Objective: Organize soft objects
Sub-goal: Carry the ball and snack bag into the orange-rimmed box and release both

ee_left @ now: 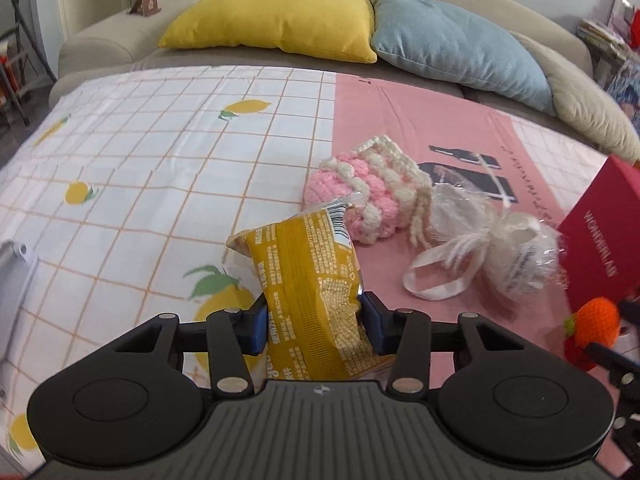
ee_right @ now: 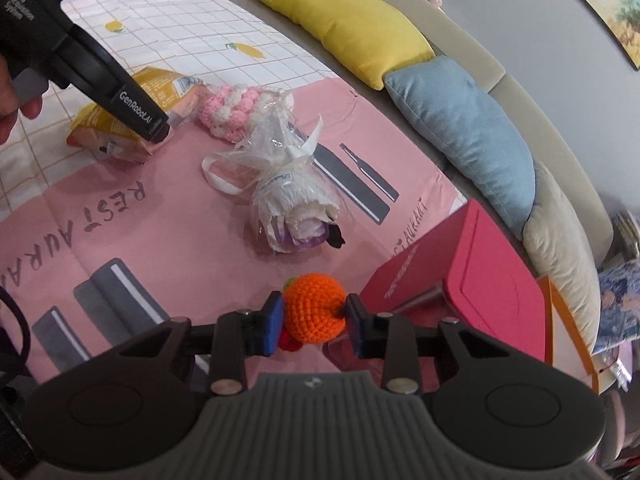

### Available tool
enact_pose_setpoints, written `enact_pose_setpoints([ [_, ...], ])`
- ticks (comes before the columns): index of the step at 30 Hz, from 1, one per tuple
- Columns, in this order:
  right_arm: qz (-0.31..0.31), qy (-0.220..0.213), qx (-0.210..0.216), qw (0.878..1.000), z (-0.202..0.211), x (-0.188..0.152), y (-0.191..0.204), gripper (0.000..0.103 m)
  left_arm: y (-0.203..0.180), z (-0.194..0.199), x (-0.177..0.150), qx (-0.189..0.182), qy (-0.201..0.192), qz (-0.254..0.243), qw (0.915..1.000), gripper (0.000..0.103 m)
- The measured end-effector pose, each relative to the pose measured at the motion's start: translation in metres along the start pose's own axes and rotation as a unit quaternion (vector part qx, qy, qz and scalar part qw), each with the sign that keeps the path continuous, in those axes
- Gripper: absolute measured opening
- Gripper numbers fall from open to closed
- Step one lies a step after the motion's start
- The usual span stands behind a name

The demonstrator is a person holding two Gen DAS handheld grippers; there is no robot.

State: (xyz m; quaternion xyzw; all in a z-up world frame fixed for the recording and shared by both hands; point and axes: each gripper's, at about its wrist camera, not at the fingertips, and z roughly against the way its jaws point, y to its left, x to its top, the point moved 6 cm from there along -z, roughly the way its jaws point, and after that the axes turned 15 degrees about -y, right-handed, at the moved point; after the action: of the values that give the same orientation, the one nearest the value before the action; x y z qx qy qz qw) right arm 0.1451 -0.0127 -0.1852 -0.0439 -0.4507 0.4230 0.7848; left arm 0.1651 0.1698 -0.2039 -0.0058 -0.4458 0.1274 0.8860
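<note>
Left gripper [ee_left: 314, 322]: blue pads clamped on the sides of a yellow snack packet [ee_left: 308, 280], which stands tilted between them, its crimped top pointing away. The packet bulges above the pads. In the right wrist view a bare hand [ee_right: 12, 96] shows at the frame edge behind this gripper.

Right gripper [ee_right: 314, 318]: pads pressed on both sides of a crocheted orange fruit [ee_right: 316, 308], green leaf and a red bit tucked at its near-left. The fruit sits clear of the cloth, held.

Landmark: the wrapped white bundle [ee_right: 288, 200] in clear film with a white ribbon, lying on the pink tablecloth [ee_right: 140, 220].
- Snack packet: left of the bundle, over the seam where the pink cloth meets the lemon-print cloth [ee_left: 160, 152].
- Orange fruit: nearer than the bundle, toward the right.
- Pink and white knitted piece [ee_left: 360, 196]: touching the bundle's far-left end.
- Red box [ee_right: 472, 276]: right of the bundle, well apart, lid raised.
- Beyond the bundle: a yellow cushion [ee_left: 276, 16] and a blue cushion [ee_left: 452, 40], side by side on a beige sofa [ee_left: 100, 44].
</note>
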Motion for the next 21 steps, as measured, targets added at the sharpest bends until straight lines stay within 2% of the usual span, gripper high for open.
enact_pose_setpoints([
  [9, -0.075, 0.021, 0.036, 0.996, 0.017, -0.016, -0.007, 0.033, -0.009, 0.032, 0.007, -0.026, -0.01, 0.05, 0.9984, 0.051],
  [16, -0.1, 0.008, 0.047, 0.994, 0.032, -0.018, -0.01, 0.033, -0.031, 0.054, 0.007, -0.052, -0.014, 0.043, 0.9976, 0.051],
  [21, -0.118, -0.018, 0.042, 0.992, 0.047, -0.014, -0.023, 0.033, -0.055, 0.079, 0.014, -0.079, -0.037, 0.036, 0.9956, 0.051],
])
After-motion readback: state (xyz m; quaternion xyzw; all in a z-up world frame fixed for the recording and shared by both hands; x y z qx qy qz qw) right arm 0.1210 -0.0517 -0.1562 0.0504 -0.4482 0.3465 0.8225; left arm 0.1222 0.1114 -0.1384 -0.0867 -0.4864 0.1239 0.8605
